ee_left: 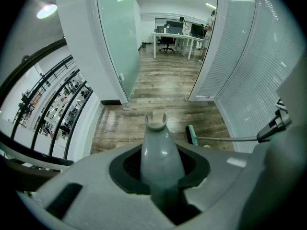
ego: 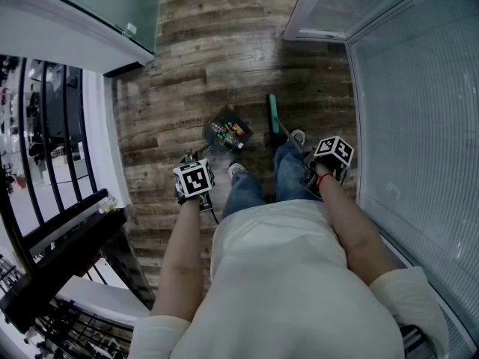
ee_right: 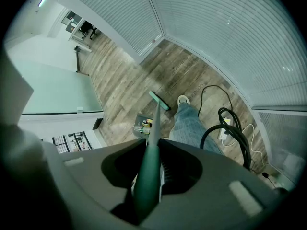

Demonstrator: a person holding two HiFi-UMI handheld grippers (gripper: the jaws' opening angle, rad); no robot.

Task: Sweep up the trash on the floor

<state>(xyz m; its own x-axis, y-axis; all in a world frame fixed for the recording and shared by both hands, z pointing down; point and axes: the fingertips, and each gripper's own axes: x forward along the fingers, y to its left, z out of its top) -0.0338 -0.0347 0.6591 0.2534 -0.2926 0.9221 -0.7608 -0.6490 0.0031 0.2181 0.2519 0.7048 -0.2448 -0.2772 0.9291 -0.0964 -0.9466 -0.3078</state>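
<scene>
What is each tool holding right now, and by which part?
The left tool is shut on the dustpan handle, just below its forked top end. The right tool is shut on the broom handle, on the upper shaft, well above the broom head.

No text can be read; trash (ego: 229, 131) print seems too small

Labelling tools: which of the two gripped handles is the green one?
The broom handle in the right claw, running down to the green broom head; the left claw holds a grey handle.
</scene>
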